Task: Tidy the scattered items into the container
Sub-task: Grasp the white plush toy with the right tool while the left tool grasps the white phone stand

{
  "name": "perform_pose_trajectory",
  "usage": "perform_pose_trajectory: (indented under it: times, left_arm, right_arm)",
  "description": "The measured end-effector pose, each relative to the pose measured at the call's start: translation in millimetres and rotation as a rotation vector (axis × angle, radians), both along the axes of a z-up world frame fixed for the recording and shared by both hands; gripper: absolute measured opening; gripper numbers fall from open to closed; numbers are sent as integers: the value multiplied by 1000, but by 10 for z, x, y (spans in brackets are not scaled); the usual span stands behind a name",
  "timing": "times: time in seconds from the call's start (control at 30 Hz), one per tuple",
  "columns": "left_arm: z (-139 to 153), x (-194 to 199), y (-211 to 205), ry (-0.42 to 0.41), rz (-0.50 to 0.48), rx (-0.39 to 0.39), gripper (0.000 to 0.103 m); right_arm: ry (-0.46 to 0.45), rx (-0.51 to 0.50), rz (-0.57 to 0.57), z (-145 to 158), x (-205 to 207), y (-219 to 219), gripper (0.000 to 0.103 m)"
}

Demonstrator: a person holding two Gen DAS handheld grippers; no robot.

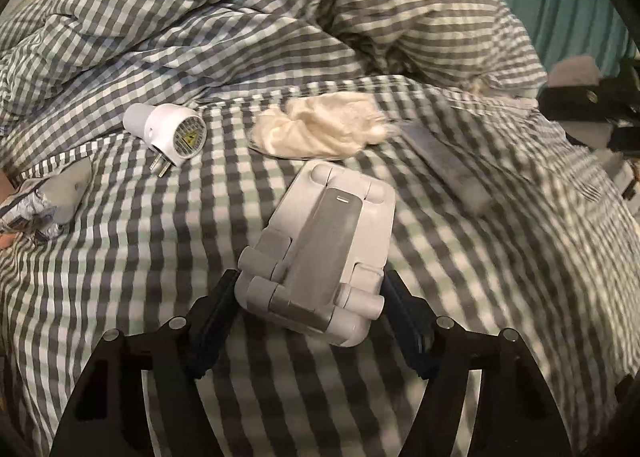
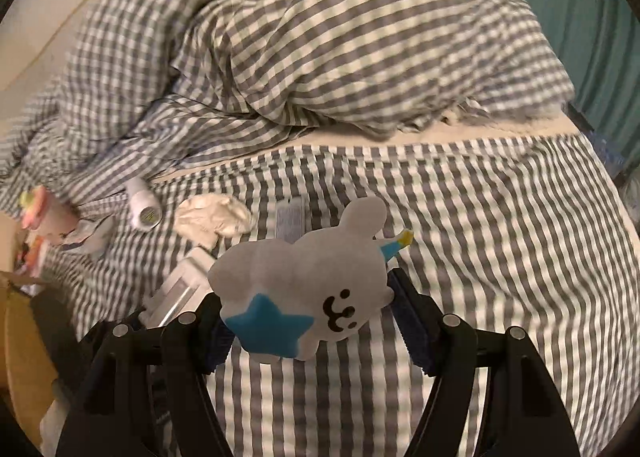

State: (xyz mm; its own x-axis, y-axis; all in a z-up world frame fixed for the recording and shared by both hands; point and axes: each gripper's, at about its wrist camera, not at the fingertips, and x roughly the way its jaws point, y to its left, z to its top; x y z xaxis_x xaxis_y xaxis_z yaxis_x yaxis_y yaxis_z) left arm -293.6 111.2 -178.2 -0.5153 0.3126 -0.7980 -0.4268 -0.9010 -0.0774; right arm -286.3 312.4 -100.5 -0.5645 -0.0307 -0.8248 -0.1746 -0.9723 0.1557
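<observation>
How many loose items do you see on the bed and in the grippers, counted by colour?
White or cream: 2, plug adapter, crumpled cloth
Grey: 3, folding stand, plush toy, flat grey bar
Total: 5

Dim, warm indoor light in both views; source not visible. Soft shadows only, no glare. Strong fisheye bend: the checks of the sheet [image 1: 120, 257] curve toward the edges, and black vignette fills the corners. Left wrist view: centre fairly sharp, the stand [image 1: 320, 253] crisp; right side smeared by motion blur. Right wrist view: soft all over, the toy [image 2: 304, 281] passably clear, far duvet [image 2: 340, 37] and left edge blurred.
</observation>
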Motion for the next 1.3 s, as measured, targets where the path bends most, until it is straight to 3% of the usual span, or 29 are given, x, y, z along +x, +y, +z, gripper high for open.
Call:
perform_pose_trajectory:
  times: [0.13,0.23,0.33,0.4,0.43,0.5,0.63,0.8,0.97,1.07,1.3]
  left_arm:
    - [-45,-26,164,-1,-19,-61,78]
    - [-126,-172,257,-10,-7,-88,103]
    - [-181,-314,262,-31,4,-74,103]
    - [-144,-284,259,-29,-10,-81,94]
    - [-107,-242,250,-20,-21,-77,76]
    - [-41,-156,236,-16,-19,-92,70]
    - [132,79,119,-33,1,-65,68]
    - [451,429,-95,-80,64,48,67]
    - [629,757,-180,-89,76,52,67]
    - [605,841,-218,-101,76,47,67]
    - [257,597,-92,-151,74,-44,67]
  right_arm:
    - [4,-42,-1,35,212,117,69]
    - [1,-55,-2,13,259,129,69]
    - [0,-58,8,44,314,124,69]
    - [4,-61,9,66,355,128,69]
    - [7,-63,10,82,383,128,69]
    - [17,-60,11,138,462,124,69]
    - [39,-70,28,284,669,96,69]
    - [60,-77,59,466,994,-15,69]
    - [82,-91,80,586,1315,-118,69]
    - [87,-96,81,608,1423,-161,69]
    - [75,-106,82,596,1534,-177,69]
